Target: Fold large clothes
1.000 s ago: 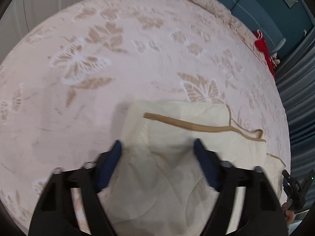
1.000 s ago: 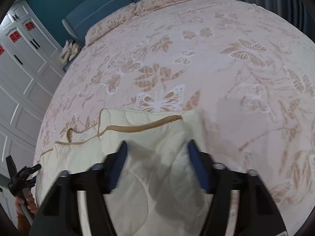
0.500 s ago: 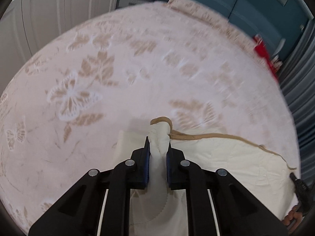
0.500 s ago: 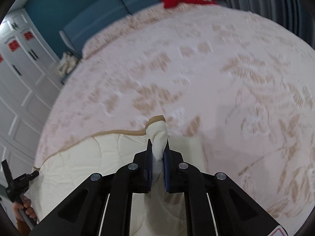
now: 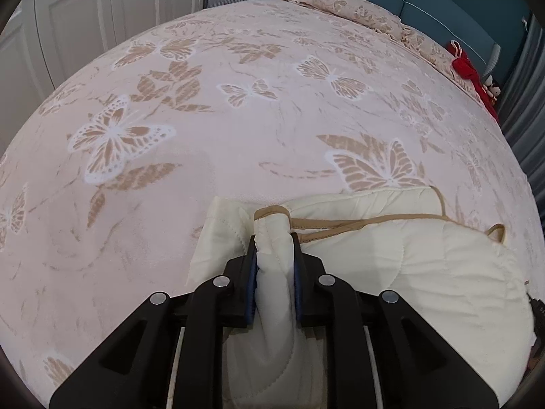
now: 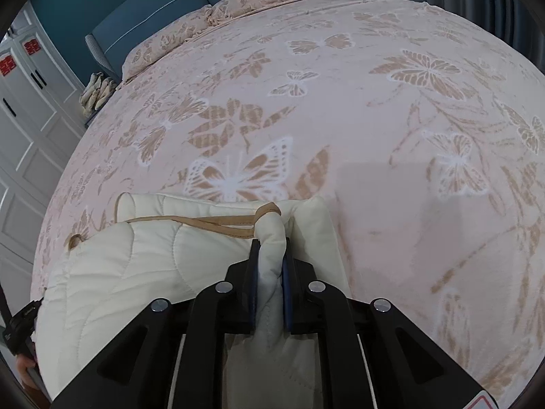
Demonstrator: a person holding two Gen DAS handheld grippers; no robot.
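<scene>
A cream quilted garment with tan trim (image 5: 425,259) lies folded on the pink butterfly bedspread (image 5: 238,119). My left gripper (image 5: 273,238) is shut on a bunched corner of it, with the tan edge wrapped over the pinch. The rest of the garment spreads to the right. In the right wrist view the same garment (image 6: 143,266) spreads to the left, and my right gripper (image 6: 270,242) is shut on its other bunched corner. Both pinched corners are lifted a little above the lower layer.
The bedspread (image 6: 374,102) fills the area ahead. A teal headboard (image 6: 153,10) and pillows are at the far end, with red cloth (image 5: 470,71) near them. White wardrobe doors (image 6: 24,109) stand beside the bed. The left gripper shows at the edge of the right wrist view (image 6: 20,323).
One second ago both grippers were open over the garment. They shut on its corners half a second ago and have since lifted them, bunching the fabric.
</scene>
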